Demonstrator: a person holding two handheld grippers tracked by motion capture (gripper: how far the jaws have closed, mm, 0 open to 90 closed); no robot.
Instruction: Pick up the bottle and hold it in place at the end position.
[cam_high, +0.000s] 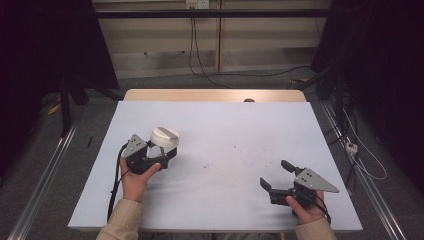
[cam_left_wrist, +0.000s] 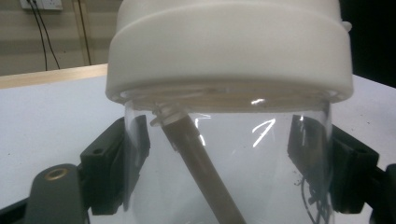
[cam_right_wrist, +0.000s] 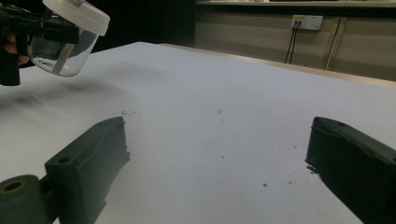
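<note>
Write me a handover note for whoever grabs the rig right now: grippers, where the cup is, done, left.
Left gripper: shut on the clear cup, jaws on either side of its body just under the white lid.
The right gripper view shows the cup tilted and off the table, with a shadow beneath it.
Lid is on; a straw runs slantwise inside from it.
Right gripper: open, holding nothing, low over the table's near right part.
Done: cup grasped and lifted.
Left: probably the lid, likely for the free right gripper, or setting the cup down; no target spot is marked on the table.
</note>
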